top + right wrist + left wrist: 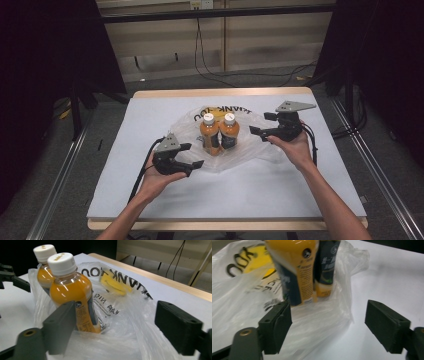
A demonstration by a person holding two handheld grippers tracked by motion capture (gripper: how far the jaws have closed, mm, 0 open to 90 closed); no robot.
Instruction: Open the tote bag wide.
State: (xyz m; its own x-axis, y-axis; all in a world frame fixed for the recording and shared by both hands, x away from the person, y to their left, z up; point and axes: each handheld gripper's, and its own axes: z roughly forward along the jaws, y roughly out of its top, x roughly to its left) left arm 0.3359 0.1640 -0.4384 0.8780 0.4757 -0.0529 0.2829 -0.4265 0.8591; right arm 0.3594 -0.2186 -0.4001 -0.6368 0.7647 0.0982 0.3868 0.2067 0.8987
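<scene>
Two orange juice bottles (220,131) stand upright, touching, on the plastic bag (260,145) mid-table (150,190); left hand-held gripper (192,156) and right hand-held gripper (260,124) flank them, both released, nothing grasped.

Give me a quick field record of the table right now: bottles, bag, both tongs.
bottles: two orange drink bottles, white caps, upright, side by side
bag: clear plastic bag with yellow print, spread around the bottles
left tongs: open, holding nothing, near the bag's front left edge
right tongs: open, holding nothing, right of the bottles over the bag
surface: white mat on a wooden table
</scene>
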